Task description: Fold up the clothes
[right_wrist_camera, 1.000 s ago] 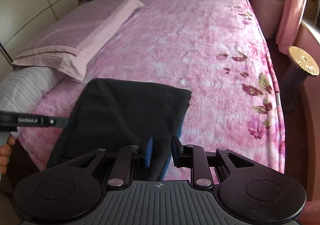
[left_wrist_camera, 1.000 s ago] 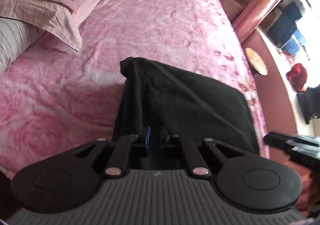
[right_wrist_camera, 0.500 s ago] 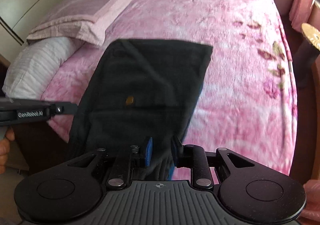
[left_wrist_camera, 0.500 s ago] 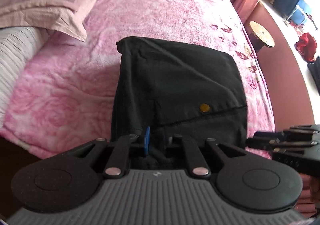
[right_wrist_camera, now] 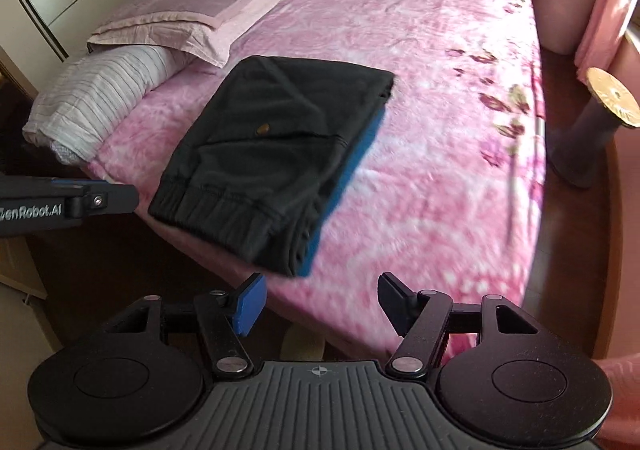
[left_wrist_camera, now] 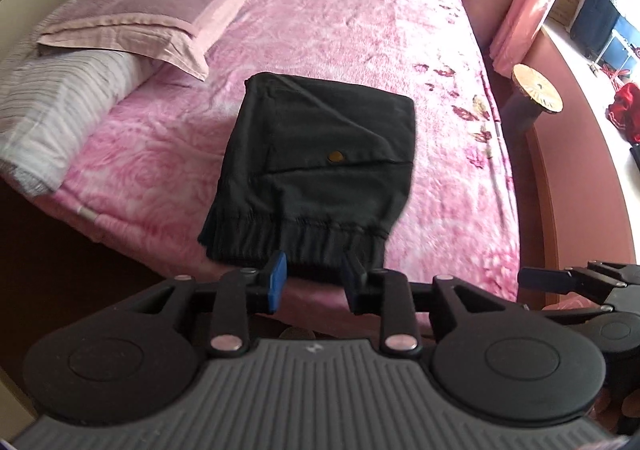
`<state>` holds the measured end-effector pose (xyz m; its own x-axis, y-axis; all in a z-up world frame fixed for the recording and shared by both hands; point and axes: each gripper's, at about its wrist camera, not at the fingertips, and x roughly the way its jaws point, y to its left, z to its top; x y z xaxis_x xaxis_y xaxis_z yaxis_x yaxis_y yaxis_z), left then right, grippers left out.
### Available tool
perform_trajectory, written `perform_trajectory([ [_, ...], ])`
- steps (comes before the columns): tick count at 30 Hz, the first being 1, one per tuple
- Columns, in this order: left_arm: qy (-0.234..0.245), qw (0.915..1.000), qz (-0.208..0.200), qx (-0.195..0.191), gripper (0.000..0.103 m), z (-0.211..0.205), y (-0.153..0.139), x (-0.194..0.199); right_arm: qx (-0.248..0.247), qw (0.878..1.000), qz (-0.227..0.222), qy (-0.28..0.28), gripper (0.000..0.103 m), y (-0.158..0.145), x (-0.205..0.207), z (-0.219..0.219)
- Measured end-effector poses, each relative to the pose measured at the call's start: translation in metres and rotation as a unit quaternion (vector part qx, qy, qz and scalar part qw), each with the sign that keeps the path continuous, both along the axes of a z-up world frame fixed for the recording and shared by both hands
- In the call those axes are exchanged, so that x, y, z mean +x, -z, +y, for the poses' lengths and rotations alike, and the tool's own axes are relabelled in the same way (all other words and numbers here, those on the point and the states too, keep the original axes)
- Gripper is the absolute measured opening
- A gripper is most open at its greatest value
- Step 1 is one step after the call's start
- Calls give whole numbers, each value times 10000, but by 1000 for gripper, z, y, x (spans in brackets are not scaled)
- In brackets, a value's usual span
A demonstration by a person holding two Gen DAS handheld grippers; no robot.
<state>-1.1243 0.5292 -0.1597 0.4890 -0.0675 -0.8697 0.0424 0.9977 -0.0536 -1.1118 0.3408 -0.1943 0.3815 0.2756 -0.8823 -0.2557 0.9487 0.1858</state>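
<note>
Now released: black trousers, laid folded on the pink bed. Left gripper and right gripper are withdrawn, jaws opening and empty; this fold is judged complete.

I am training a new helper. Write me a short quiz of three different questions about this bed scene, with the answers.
1. True or false: the right gripper grips the folded black trousers.
2. Which lies on the striped pillow: A) the pink pillow, B) the trousers, C) a book?
3. Fill in: the trousers lie on the pink ____.

Key: 1 false, nothing is between its opening jaws; 2 A; 3 blanket.
</note>
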Motion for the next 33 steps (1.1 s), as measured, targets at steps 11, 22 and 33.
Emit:
perform_trajectory([
  [11, -213, 9989, -345, 245, 37, -24, -42, -74, -66, 9993, -317, -171, 65, -44, -72, -12],
  [22, 2, 9987, -413, 310, 44, -25, -66, -88, 113, 9983, -369, 428, 65, -71, -93, -22],
  [33, 421, 9986, -211, 221, 44, -9, -52, -85, -54, 9970, -136, 755, 65, -66, -103, -2],
])
